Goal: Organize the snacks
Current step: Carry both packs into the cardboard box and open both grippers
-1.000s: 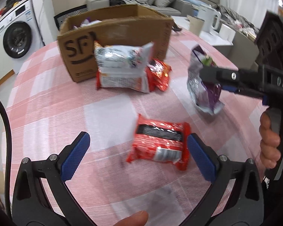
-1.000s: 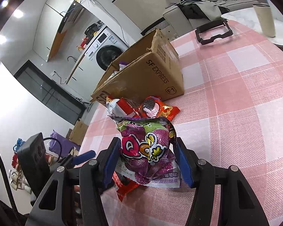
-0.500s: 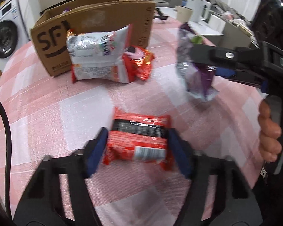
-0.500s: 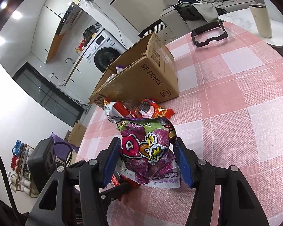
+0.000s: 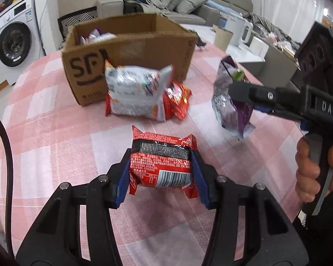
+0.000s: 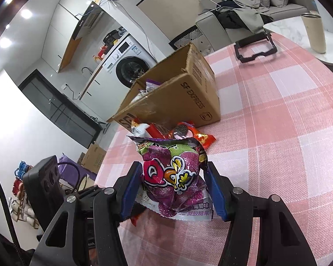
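Clamping: left gripper point(image 5: 161, 171) jaws just closed on red snack pack point(image 5: 162, 164) above bench point(image 5: 55, 137) | right gripper point(image 6: 173, 190) grasping purple candy bag point(image 6: 173, 175) | cardboard box point(image 5: 131, 51) behind

Right gripper point(image 6: 174, 190) had its blue pads squeezed on a purple candy bag point(image 6: 173, 175), held upright over the pink checked tablecloth point(image 6: 288, 146). Open cardboard box point(image 6: 188, 97) sat behind, red snack packs point(image 6: 188, 134) against it.
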The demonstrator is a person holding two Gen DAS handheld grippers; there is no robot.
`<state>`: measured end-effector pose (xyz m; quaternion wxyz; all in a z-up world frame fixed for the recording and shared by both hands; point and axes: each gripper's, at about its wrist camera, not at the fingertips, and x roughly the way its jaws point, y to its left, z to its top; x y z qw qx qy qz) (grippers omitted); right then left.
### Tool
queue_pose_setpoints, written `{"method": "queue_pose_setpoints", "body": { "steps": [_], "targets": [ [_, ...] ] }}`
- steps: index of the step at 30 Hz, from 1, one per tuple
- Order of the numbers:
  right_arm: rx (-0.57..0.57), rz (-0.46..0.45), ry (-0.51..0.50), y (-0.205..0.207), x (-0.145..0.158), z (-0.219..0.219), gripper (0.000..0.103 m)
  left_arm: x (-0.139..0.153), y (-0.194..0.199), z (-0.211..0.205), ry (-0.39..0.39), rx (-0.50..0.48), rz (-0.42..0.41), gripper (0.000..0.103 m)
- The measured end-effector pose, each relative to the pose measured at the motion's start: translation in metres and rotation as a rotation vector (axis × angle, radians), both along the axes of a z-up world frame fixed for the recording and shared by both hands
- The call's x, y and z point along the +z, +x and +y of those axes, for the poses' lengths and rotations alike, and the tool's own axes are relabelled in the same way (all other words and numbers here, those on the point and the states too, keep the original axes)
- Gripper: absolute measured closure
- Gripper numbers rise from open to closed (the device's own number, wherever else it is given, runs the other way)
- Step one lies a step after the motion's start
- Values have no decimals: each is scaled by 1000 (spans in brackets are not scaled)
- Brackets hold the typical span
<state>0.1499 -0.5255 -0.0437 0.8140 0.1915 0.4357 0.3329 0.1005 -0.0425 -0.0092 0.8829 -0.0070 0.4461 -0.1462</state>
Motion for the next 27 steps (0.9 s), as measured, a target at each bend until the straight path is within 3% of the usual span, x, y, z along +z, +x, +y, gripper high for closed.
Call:
{"method": "queue_pose_setpoints", "body": {
  "steps": [27],
  "targets": [
    [45,-198,16,47,78,36,45,112,62,45,14,176,-223,55]
  ]
}}
